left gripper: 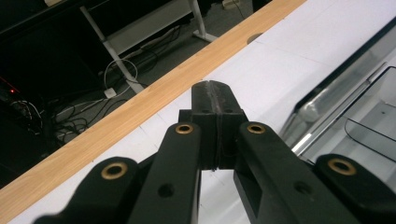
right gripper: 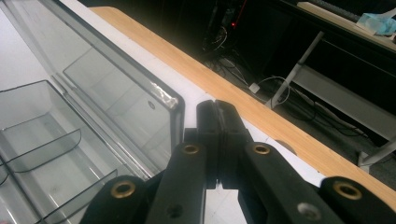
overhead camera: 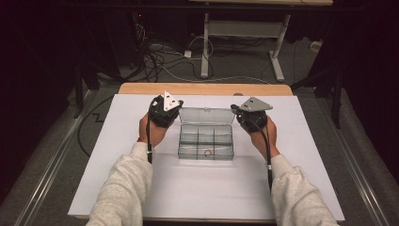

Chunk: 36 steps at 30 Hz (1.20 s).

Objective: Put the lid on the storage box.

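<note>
Clear plastic compartment box (overhead camera: 206, 140) sat open between both closed, empty hand-held grippers: left (overhead camera: 175, 112), right (overhead camera: 236, 113); best approach: press lid (overhead camera: 207, 116) down evenly.

Wooden table (overhead camera: 141, 88) under a white sheet (overhead camera: 117, 155), open clear compartment box (overhead camera: 206, 141) on it.

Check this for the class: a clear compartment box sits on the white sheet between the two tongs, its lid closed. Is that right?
Not quite. The clear compartment box does sit on the white sheet between the left tongs and the right tongs, but its lid is open, raised at the back. The high view shows it.
</note>
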Tool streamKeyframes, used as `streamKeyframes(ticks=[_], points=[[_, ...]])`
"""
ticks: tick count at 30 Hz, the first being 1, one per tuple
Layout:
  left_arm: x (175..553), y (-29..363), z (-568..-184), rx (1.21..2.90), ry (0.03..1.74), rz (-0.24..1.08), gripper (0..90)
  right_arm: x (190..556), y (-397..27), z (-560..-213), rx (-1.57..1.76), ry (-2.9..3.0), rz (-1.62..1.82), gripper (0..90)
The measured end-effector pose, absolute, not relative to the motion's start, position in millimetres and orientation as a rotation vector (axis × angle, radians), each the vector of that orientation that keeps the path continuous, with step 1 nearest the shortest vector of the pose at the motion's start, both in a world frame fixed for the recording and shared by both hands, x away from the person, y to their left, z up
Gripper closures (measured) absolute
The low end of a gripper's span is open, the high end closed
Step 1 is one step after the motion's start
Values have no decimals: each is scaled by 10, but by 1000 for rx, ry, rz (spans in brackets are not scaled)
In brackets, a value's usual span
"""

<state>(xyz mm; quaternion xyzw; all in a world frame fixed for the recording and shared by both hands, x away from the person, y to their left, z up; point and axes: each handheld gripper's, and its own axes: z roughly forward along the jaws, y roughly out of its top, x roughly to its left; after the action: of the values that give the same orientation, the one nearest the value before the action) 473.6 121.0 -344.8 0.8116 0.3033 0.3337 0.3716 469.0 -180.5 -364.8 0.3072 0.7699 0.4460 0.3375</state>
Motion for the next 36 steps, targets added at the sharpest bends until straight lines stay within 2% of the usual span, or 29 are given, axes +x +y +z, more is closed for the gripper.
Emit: streamKeyframes(ticks=[11,21,36], points=[[4607,1212,-3512,2067,783,882,874,4604,-1755,-3652,786,1991,1130,900],[4478,1164,-3548,2098,776,977,874,4525,-1743,-3701,803,1967,1141,900],[4392,1168,-3605,2092,772,984,874,4426,-1731,-3766,813,1945,1145,900]])
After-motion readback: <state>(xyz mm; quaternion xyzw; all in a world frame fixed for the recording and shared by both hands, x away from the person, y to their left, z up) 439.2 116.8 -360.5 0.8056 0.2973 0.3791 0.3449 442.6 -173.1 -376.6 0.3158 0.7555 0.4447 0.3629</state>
